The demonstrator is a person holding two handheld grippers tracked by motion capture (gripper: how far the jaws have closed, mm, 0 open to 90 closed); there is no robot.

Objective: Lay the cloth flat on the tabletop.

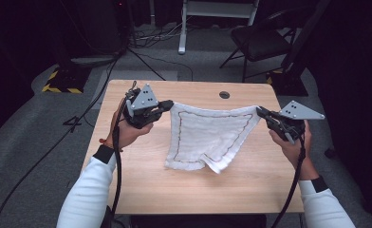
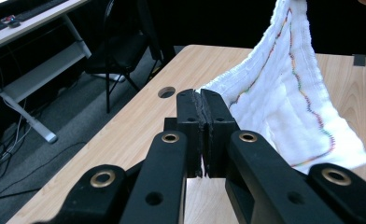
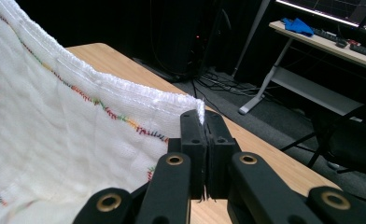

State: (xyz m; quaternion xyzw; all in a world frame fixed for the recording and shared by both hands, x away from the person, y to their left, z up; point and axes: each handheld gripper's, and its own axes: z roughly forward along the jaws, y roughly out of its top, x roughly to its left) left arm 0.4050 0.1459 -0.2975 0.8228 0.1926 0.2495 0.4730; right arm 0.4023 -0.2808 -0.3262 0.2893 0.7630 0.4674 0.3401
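A white cloth (image 1: 208, 135) with a multicoloured stitched border hangs between my two grippers over the wooden table (image 1: 127, 180). Its lower end rests crumpled on the tabletop. My left gripper (image 1: 169, 105) is shut on the cloth's left top corner; in the left gripper view the cloth (image 2: 284, 102) runs from the left gripper (image 2: 201, 95) up to the right. My right gripper (image 1: 260, 111) is shut on the right top corner, and in the right gripper view the cloth (image 3: 59, 135) spreads left from the right gripper (image 3: 203, 116). Both corners are lifted off the table.
A round cable hole (image 1: 224, 94) sits near the table's far edge. A black folding chair (image 1: 260, 42) and a white desk frame (image 1: 212, 19) stand behind the table. Cables lie on the grey floor at the left.
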